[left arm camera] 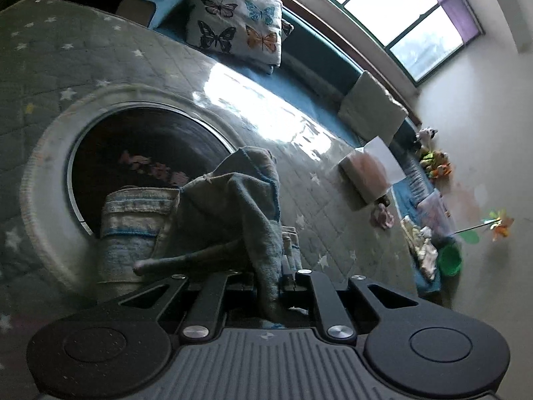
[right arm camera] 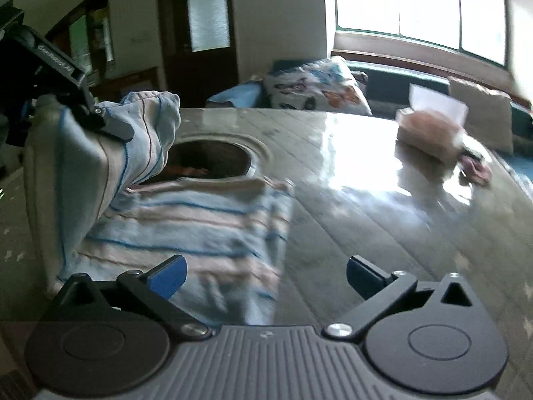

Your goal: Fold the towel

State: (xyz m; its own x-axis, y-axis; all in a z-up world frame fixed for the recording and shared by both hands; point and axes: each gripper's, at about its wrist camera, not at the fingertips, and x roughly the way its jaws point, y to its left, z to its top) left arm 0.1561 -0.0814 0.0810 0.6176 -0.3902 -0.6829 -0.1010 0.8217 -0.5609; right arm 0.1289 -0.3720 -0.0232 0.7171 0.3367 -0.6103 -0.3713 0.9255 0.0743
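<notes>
- Currently: striped terry towel (right arm camera: 186, 220), pale blue, pink and white bands, lying partly folded on table (right arm camera: 366, 233); soft nap, blurred by motion.
- Left gripper (left arm camera: 266, 280): jaws clenched on a bunched fold of towel; cloth rises as a thick crumpled ridge ahead of the fingers, one corner lifted off the table.
- From right wrist view: same lifted corner hanging draped from the left gripper's black fingers, upper left.
- Right gripper (right arm camera: 266, 280): jaws released, spread wide, blue pads (right arm camera: 168, 278) bare; towel edge below the left pad, not pinched.
- Table surface: quilted grey cover with white stars under a glossy clear sheet, strong window glare.
- Round dark recess (left arm camera: 146, 163) with pale raised rim set in the tabletop, just beyond the towel.
- Tissue box (left arm camera: 366, 176) on far side, well apart.
- Butterfly-print cushion (left arm camera: 236, 30) on blue bench behind.
</notes>
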